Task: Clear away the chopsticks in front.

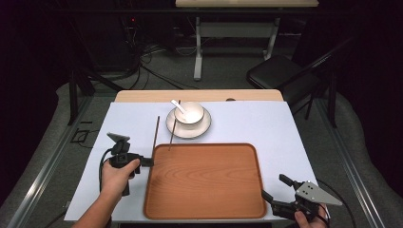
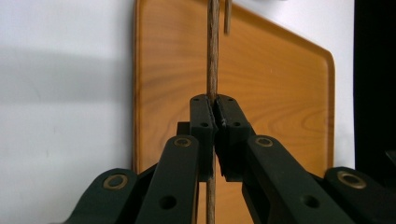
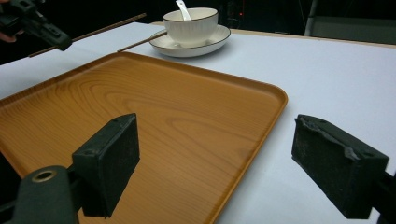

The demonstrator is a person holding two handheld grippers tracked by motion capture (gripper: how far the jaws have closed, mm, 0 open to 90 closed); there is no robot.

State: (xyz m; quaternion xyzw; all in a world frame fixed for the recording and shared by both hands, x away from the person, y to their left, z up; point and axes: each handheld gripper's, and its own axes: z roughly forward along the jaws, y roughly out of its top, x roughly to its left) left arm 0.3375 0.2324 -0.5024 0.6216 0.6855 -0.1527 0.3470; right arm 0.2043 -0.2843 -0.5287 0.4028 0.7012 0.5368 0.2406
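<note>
A: Fig., near to far. Your right gripper (image 1: pixel 280 190) sits at the near right corner of the tray (image 1: pixel 205 211), jaws wide apart, nothing between them. Correct?

B: Yes. In the right gripper view both pads (image 3: pixel 109 161) stand well apart over the tray's (image 3: pixel 196 154) corner, empty.

A: And your left gripper (image 1: pixel 148 162)?

B: At the tray's left edge, jaws together, clamped on a chopstick (image 1: pixel 155 135). The left gripper view has the pads (image 2: pixel 203 122) pinching the chopstick (image 2: pixel 212 56) w/ the tray (image 2: pixel 275 93) under it. The stick runs away from you towards the far side of the table (image 1: pixel 247 123). It looks lifted, judging by the right gripper view, where it hangs clear of the table beyond the tray's far left.

A: Handling?

B: Prob. wood: light, stiff, thin, round. It'll likely roll or pivot in the pads, as you hold it near one end, so the long free end can swing. Keep the grip firm and move slowly. A hold nearer the middle would balance better.

A: Farther off?

B: 2nd chopstick (image 1: pixel 172 133) lying w/ its far end on the saucer (image 1: pixel 188 129), near end touching or just short of the tray's far rim; can't tell which. Bowl (image 1: pixel 189 113) on the saucer, spoon (image 1: pixel 177 106) in it. Ceramic, it seems: fragile, so keep the stick's tip clear.

A: Labels, writing?

B: None legible on any item.
</note>
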